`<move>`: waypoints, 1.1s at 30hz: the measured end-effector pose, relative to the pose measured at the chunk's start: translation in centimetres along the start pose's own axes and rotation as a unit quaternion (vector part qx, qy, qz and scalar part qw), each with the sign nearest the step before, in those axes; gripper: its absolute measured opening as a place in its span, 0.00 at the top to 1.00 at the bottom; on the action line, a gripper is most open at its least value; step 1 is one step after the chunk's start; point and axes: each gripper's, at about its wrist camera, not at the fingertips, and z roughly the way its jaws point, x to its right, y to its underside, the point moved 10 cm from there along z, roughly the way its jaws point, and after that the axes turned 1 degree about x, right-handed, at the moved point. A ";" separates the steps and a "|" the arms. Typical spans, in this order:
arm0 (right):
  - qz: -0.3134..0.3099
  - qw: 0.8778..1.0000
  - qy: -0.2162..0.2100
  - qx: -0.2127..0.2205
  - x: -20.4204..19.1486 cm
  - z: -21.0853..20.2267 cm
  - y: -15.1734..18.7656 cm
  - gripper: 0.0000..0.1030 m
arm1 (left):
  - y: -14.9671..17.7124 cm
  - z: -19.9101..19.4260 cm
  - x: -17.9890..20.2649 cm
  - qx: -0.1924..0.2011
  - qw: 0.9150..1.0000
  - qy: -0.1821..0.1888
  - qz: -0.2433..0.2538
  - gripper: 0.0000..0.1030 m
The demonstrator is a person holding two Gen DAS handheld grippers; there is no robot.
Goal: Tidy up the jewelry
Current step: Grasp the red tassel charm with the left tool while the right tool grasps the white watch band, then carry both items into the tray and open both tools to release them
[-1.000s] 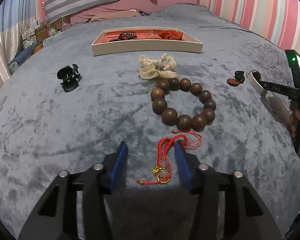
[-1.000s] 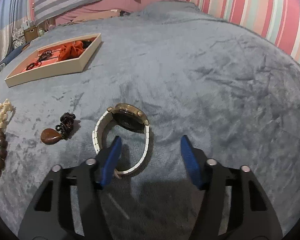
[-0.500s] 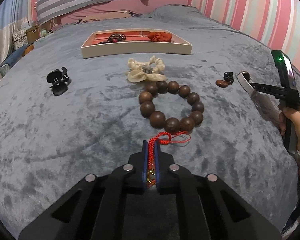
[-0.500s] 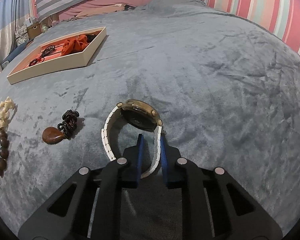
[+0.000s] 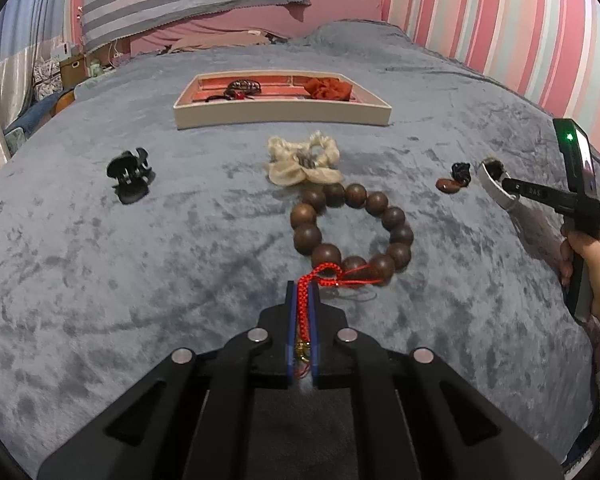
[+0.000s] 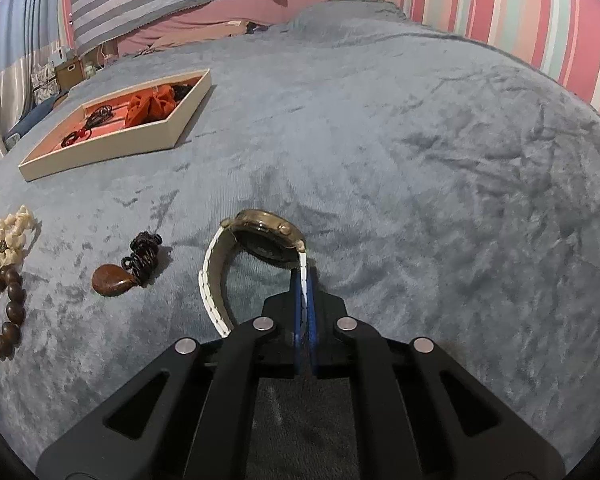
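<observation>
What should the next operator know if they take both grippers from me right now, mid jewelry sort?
Left gripper: shut on the red cord bracelet, its loop against the wooden bead bracelet.
Right gripper: shut on the white band of the watch.
Tray: already holds an orange scrunchie and a dark beaded piece.
Left on the blanket: bead bracelet, cream scrunchie, black claw clip, brown pendant.
Next, probably: carry both held pieces to the tray, then fetch the rest.
</observation>
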 end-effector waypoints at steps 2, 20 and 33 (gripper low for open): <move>0.004 1.000 -0.002 0.007 0.1 -0.5 -0.3 0.96 | -0.6 -0.1 -0.3 0.005 1.000 -0.003 -0.001 0.95; 0.020 0.996 -0.069 0.050 -6.5 -1.3 -9.2 0.96 | -14.0 2.2 -6.4 0.066 0.997 -0.037 -0.032 0.95; -0.007 0.994 -0.108 0.031 -17.7 7.3 -17.3 0.96 | -24.7 13.7 -11.5 0.048 0.994 -0.085 -0.050 0.95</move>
